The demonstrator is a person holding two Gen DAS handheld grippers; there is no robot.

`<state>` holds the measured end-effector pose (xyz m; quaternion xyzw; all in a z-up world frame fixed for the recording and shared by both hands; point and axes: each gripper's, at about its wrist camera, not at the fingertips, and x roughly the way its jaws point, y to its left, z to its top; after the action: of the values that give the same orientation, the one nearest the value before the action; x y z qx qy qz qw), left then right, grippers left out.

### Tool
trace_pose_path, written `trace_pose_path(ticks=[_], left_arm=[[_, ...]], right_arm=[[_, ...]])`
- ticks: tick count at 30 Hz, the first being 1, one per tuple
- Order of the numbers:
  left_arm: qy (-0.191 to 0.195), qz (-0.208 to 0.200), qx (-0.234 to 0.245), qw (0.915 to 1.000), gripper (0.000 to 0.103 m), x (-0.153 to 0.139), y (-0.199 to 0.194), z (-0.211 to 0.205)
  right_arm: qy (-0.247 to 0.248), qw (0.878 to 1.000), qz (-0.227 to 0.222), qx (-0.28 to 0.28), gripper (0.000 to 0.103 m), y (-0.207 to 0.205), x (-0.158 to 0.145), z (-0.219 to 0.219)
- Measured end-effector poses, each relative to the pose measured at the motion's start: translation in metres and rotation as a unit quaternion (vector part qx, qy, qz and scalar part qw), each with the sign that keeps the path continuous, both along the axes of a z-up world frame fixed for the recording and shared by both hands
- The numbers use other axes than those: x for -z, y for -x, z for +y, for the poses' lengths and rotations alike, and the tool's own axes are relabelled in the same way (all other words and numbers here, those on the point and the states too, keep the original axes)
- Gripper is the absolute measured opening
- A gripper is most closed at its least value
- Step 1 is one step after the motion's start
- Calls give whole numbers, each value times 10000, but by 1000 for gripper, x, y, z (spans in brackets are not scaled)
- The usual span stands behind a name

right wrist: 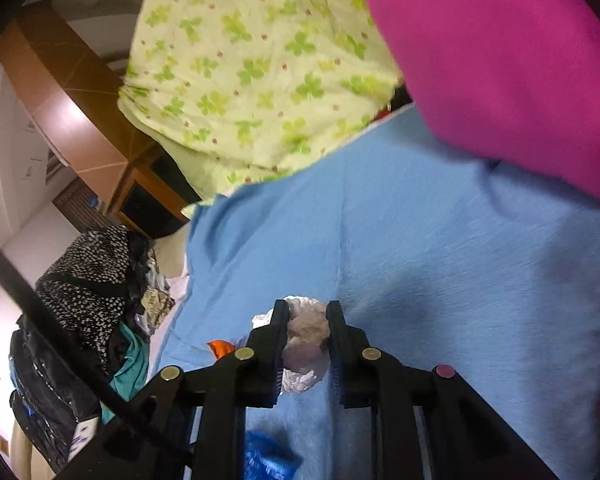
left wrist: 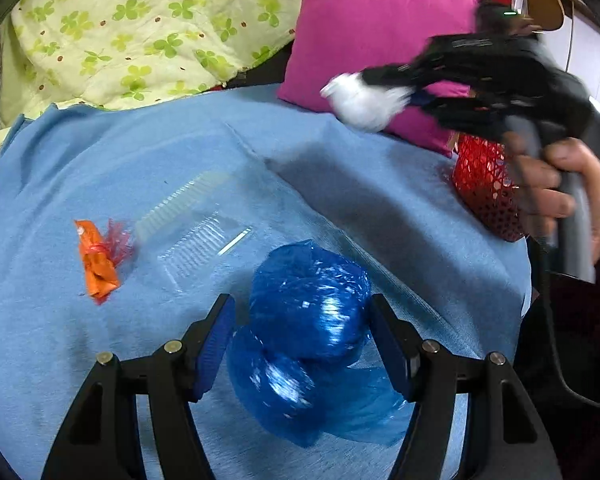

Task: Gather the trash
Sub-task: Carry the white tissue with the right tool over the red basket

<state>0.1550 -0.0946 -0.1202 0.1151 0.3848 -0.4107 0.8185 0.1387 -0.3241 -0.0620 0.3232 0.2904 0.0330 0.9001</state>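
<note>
A crumpled blue plastic bag lies on the light blue blanket. My left gripper stands open around it, one finger on each side, and the bag nearly fills the gap. My right gripper is shut on a white crumpled wad and holds it in the air over the blanket. The left wrist view shows this right gripper blurred at upper right with the wad in front of the pink pillow. An orange wrapper and a clear plastic tray lie to the left.
A pink pillow and a green clover quilt lie at the back of the bed. A red mesh basket sits at the right edge, behind a person's hand. Piled clothes lie beside the bed.
</note>
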Motion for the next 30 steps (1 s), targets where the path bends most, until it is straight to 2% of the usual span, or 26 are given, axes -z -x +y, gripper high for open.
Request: trace_pose_path(ticks=[3,6,11,14,18,23,26,30], left_arm=[[-148,64,-25,9999,66,6,5,-11],[-328,-166,-78,9993,62,7,14,-22],[-98,-352,-264,9990,59,-7,33,-24],[198,-532,-455,9974,59,-25,48,-21],[432,-696,-930,9923,59,-54,70,-19],[151,-1177,-1144,9863,59,-91,88,-37],[-66,-1554,-1351,9785,59,-119,101,-50],[-228,-1866,-1482,9709,59,-143,115,-65]], right_arm=[[132,9996,-176,149,21,32,-9,-8],[297,9987,-342,234,21,59,-16,-11],[481,9954,-714,421,21,106,-28,-17],[655,9928,-845,549,21,131,-33,-20],[646,9919,-899,626,21,153,-36,-24],[891,9866,-1136,759,21,183,-58,-27],[1084,9819,-1295,857,21,203,-78,-29],[1248,9766,-1439,1003,21,226,-100,-37]])
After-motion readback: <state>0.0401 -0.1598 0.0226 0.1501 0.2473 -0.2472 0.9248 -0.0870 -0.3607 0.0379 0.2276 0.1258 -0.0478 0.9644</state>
